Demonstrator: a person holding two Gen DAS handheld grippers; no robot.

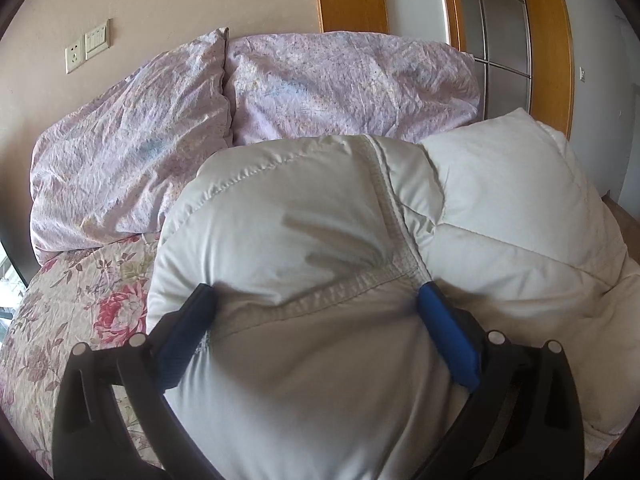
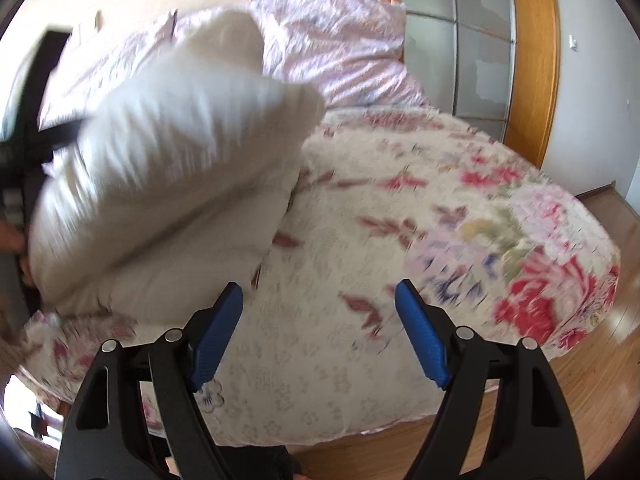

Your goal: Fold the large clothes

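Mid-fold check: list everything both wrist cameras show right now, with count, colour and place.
Puffy quilted down jacket: one, off-white, bunched on the bed's left part.
Crumpled pillows: two, pale lilac print, at the bed's head.
Floral bedspread: one, cream with red flowers, covering the bed.
Wall switch and socket: two plates, cream, above pillows.
Wooden door frame: orange-brown, frosted glass, far right.
Wood floor: beside the bed.
Left gripper: blue pads pressing the jacket.
Right gripper: open, empty, over the bedspread.

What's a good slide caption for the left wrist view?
Left gripper clamps a puffy white down jacket over the floral bedspread.
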